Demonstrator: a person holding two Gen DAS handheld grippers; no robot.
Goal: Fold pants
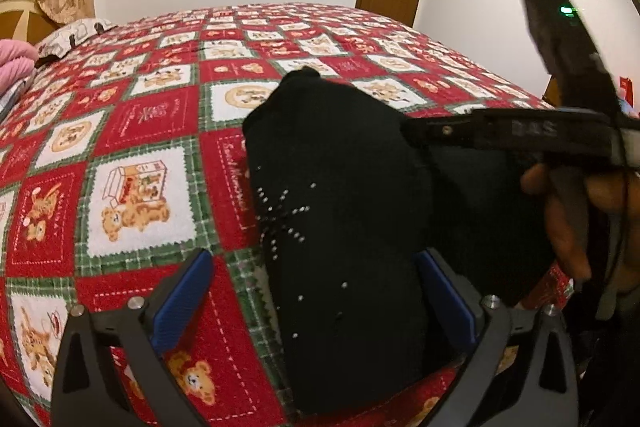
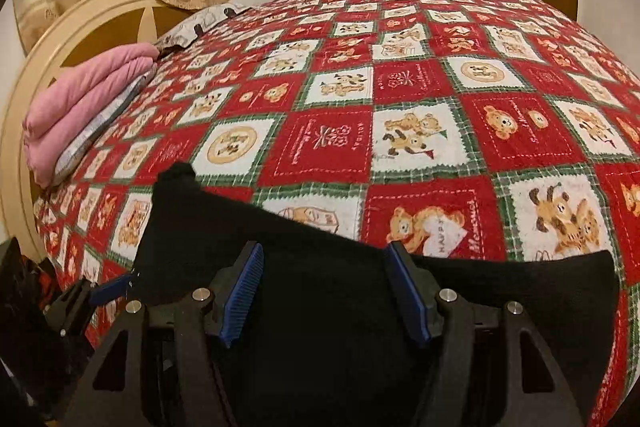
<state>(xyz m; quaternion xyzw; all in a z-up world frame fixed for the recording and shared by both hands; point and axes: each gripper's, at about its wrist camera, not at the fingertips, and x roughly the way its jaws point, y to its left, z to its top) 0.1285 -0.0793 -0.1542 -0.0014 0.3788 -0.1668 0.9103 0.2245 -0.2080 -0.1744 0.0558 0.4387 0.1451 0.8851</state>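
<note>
- Left wrist view: the left gripper point(image 1: 316, 291) is seen with its blue pads spread as wide as they go, and the black pants point(image 1: 344, 219) are seen lying between them without being pinched.
- The pants are laid as a bunched, partly folded heap on the red teddy-bear bedspread point(image 1: 132, 131), near the edge closest to the person; a scatter of small silver studs point(image 1: 280, 215) is shown on the upper layer.
- The wide stance of the left jaws is judged to suit either a release or a fresh approach; which of the two cannot be told.
- The right gripper point(image 2: 326, 287) is seen in its own view with its jaws partly apart, poised over the dark cloth; nothing is clamped between the blue pads, so it is read as not gripping.
- From the left camera the same tool is seen reaching across the top of the heap, held by a hand point(image 1: 580, 219); whether its tip touches the fabric cannot be told.
- This placement is judged to serve to steady or flatten the fold.
- A pink folded blanket point(image 2: 84, 107) is kept well apart by the headboard point(image 2: 80, 23), so the working area is left to the pants.
- The fold is judged unfinished, since the cloth is still lumpy rather than flat.
</note>
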